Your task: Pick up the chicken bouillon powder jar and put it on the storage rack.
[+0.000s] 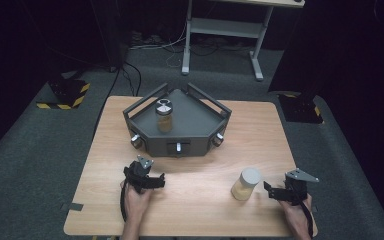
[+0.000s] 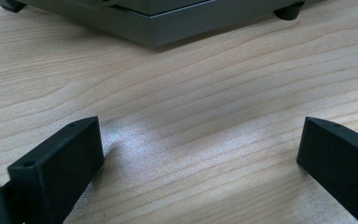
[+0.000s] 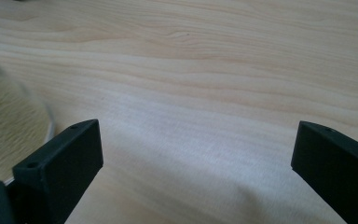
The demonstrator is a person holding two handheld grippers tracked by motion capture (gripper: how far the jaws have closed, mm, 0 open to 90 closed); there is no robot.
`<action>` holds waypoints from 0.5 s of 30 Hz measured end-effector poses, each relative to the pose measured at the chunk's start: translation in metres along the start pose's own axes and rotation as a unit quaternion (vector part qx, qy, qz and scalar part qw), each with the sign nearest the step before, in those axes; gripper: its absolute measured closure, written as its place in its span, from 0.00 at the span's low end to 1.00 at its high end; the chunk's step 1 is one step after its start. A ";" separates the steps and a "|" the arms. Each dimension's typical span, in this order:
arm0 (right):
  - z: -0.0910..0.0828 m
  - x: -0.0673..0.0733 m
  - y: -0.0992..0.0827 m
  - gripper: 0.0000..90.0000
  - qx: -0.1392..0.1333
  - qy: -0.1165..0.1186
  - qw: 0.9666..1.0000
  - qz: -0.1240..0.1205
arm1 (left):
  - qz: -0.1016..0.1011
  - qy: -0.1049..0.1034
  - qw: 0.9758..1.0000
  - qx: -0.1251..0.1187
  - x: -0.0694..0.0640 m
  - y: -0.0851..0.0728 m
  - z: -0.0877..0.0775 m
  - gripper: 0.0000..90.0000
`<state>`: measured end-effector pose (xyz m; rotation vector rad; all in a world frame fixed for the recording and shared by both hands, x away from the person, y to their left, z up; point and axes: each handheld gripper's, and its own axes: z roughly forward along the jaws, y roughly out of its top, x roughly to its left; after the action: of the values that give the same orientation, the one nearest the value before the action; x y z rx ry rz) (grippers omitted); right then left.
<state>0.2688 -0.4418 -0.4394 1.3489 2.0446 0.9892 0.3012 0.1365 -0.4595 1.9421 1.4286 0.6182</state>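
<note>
A clear jar of tan contents with a white lid (image 1: 246,184) stands on the wooden table (image 1: 200,150) at the front right. A second jar with a grey patterned lid (image 1: 164,116) stands upright on the dark grey angular platform (image 1: 195,120) at the table's back middle. My left gripper (image 1: 145,176) rests low at the front left, open, with bare wood between its jaws (image 2: 200,140); the platform's base (image 2: 168,23) lies ahead of it. My right gripper (image 1: 282,192) sits just right of the white-lidded jar, open and holding nothing (image 3: 196,140). That jar's wall (image 3: 9,121) shows beside its left jaw.
The platform has raised rails along its sides and three knobs (image 1: 178,147) on its front faces. A white desk frame (image 1: 225,30) stands on the carpet behind the table. Yellow-black striped bases (image 1: 65,95) sit on the floor at left and right.
</note>
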 end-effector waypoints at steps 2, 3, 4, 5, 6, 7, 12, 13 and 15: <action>-0.005 0.000 -0.003 0.01 0.001 0.005 1.000 -0.001 | 0.000 0.000 1.000 0.000 0.000 0.000 0.000 0.00; -0.006 -0.001 -0.005 0.01 0.001 0.008 1.000 -0.002 | 0.000 0.000 1.000 0.000 0.000 0.000 0.000 0.00; -0.009 -0.002 -0.007 0.01 0.000 0.013 1.000 -0.003 | 0.000 0.000 1.000 0.000 0.000 0.000 0.000 0.00; -0.011 -0.002 -0.008 0.01 0.000 0.016 1.000 -0.003 | 0.000 0.000 1.000 0.000 0.000 0.000 0.000 0.00; -0.012 -0.002 -0.010 0.01 -0.001 0.021 1.000 -0.004 | 0.000 0.000 1.000 0.000 0.000 0.000 0.000 0.00; -0.013 -0.001 -0.010 0.01 -0.001 0.024 1.000 -0.006 | 0.000 0.000 1.000 0.000 0.000 0.000 0.000 0.00; -0.021 0.005 -0.016 0.02 -0.007 0.046 0.998 -0.031 | 0.000 0.000 1.000 0.000 0.000 0.000 0.000 0.00; -0.023 0.007 -0.017 0.02 -0.010 0.051 0.998 -0.034 | 0.000 0.000 1.000 0.000 0.000 0.000 0.000 0.00; -0.025 0.009 -0.019 0.02 -0.016 0.061 0.997 -0.041 | 0.000 0.001 1.000 0.000 0.000 0.000 0.000 0.00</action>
<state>0.2363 -0.4454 -0.4388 1.2043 2.1458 1.0858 0.3014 0.1363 -0.4594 1.9419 1.4297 0.6189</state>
